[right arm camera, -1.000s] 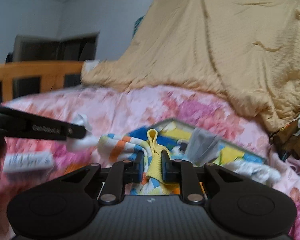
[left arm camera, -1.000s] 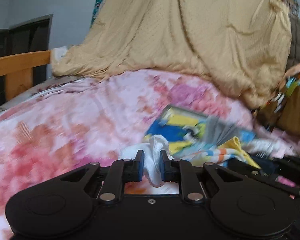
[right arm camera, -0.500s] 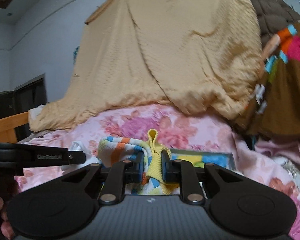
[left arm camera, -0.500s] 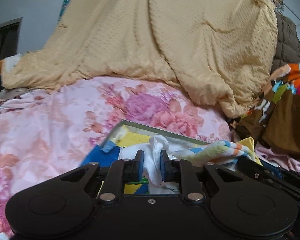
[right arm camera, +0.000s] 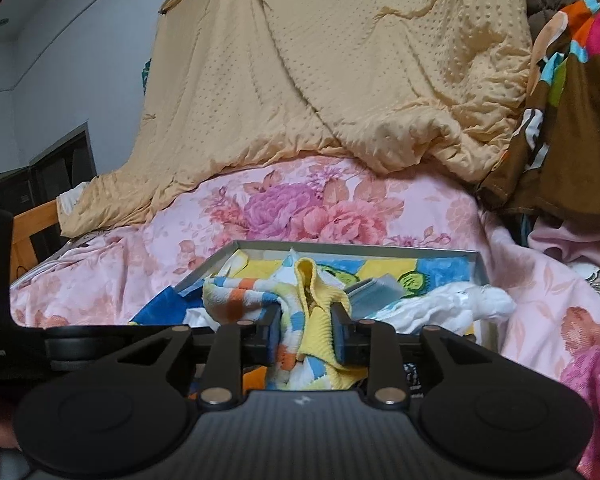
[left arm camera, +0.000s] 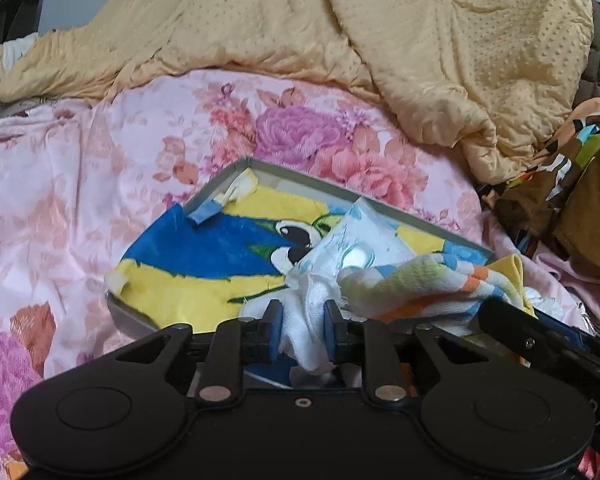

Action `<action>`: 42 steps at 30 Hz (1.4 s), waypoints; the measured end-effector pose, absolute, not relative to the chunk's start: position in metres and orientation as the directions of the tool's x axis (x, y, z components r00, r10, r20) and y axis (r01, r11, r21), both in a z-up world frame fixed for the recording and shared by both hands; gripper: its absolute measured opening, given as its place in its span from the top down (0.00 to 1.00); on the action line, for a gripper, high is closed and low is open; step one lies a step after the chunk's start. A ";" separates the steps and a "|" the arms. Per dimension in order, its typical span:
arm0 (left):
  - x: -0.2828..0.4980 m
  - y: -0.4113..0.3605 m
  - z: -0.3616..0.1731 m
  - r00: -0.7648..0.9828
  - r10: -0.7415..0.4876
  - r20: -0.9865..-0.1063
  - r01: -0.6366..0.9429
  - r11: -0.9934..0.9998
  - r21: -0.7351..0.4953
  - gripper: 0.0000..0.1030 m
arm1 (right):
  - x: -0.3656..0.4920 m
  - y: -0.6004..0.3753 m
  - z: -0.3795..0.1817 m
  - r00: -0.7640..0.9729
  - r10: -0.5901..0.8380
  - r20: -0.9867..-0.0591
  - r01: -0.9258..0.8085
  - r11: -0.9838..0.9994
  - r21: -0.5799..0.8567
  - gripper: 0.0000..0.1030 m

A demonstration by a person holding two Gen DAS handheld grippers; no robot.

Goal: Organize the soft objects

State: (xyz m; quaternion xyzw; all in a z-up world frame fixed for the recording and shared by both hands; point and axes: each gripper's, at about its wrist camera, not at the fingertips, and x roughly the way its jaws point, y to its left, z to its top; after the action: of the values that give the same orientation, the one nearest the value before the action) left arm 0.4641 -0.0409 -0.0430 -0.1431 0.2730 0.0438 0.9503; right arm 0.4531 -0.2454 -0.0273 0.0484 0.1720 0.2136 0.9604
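Note:
My left gripper [left arm camera: 301, 330] is shut on a white cloth [left arm camera: 308, 332] and holds it over the near edge of a grey tray [left arm camera: 300, 178]. The tray is lined with a blue and yellow bird-print towel [left arm camera: 204, 256] and holds a plastic-wrapped packet [left arm camera: 356, 244]. My right gripper [right arm camera: 305, 330] is shut on a striped yellow, orange and blue cloth [right arm camera: 316, 320], which also shows in the left wrist view [left arm camera: 424, 286]. It hangs over the same tray [right arm camera: 352, 245]. A crumpled white cloth [right arm camera: 456, 306] lies in the tray's right side.
The tray sits on a pink floral bedspread [left arm camera: 80, 168]. A big tan blanket [left arm camera: 380, 40] is heaped behind it. Brown and multicoloured fabric [right arm camera: 568, 112] is piled at the right. A wooden bed frame [right arm camera: 32, 228] stands at the left.
Both grippers have moved forward and down toward the tray, each still holding its cloth. The tray now fills more of both views.

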 end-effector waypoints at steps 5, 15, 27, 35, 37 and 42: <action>0.458 -0.038 -0.042 0.848 0.019 -0.530 -0.179 0.951 -0.252 0.68 | 0.451 -0.241 -0.026 0.841 0.439 -0.317 -0.410 0.899 0.156 0.59; 0.431 -0.022 -0.032 0.862 0.058 -0.504 -0.221 0.937 -0.269 0.32 | 0.444 -0.234 -0.023 0.843 0.412 -0.346 -0.403 0.909 0.102 0.28; 0.382 -0.009 -0.007 0.886 0.099 -0.452 -0.247 0.928 -0.280 0.13 | 0.411 -0.245 -0.005 0.871 0.365 -0.328 -0.360 0.930 0.078 0.02; 0.319 -0.009 0.006 0.904 0.104 -0.415 -0.233 0.933 -0.276 0.03 | 0.362 -0.267 0.010 0.889 0.310 -0.337 -0.293 0.951 0.101 0.00; 0.301 -0.010 0.008 0.907 0.097 -0.410 -0.220 0.939 -0.264 0.01 | 0.347 -0.271 0.013 0.892 0.298 -0.341 -0.280 0.955 0.102 0.00; 0.260 -0.013 0.008 0.910 0.070 -0.409 -0.181 0.954 -0.240 0.01 | 0.303 -0.277 0.015 0.891 0.278 -0.358 -0.256 0.960 0.108 0.00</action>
State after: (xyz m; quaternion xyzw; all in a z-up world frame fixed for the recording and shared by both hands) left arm 0.2595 -0.0131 0.0084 -0.1374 0.2019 0.0650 0.9675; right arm 0.3028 -0.2773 0.0153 0.0290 0.1882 0.1376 0.9720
